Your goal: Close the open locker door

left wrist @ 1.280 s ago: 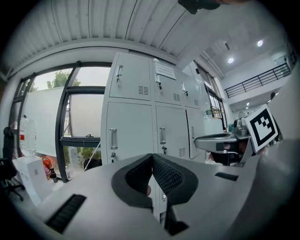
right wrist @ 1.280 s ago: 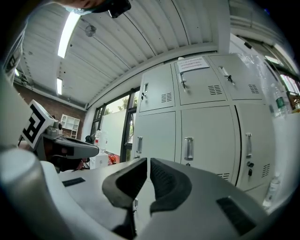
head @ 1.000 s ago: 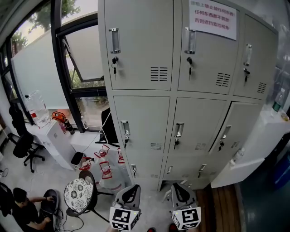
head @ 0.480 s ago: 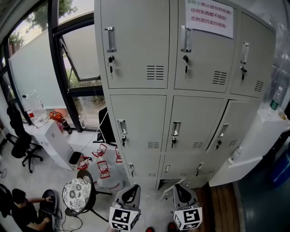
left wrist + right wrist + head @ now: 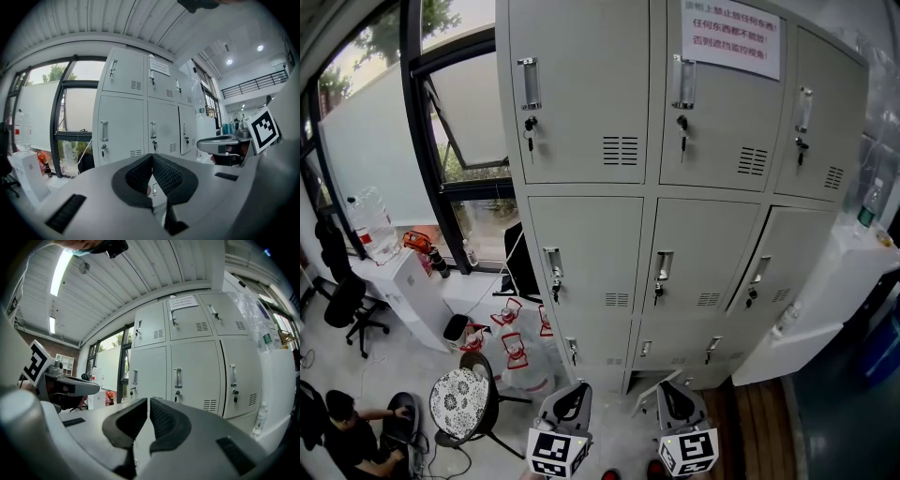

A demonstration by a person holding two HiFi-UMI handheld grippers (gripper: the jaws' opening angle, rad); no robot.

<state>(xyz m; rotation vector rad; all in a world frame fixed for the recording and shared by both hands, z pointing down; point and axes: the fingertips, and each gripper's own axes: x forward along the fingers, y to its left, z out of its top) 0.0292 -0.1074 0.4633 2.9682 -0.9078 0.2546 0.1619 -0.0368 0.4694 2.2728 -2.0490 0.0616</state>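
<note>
With the left gripper (image 5: 151, 161) and right gripper (image 5: 147, 404) both closed on nothing, the middle-row locker door (image 5: 783, 262), seemingly ajar ahead and right of the right gripper, would best be pushed squarely beside its handle (image 5: 758, 274).

Tall black-framed window (image 5: 459, 122) at left, pale grey floor (image 5: 398, 366), black swivel office chair (image 5: 347, 305), low white cabinet (image 5: 414, 298), round patterned-seat stool (image 5: 461, 403), ribbed white ceiling (image 5: 140, 277) with long strip light (image 5: 61, 268)
</note>
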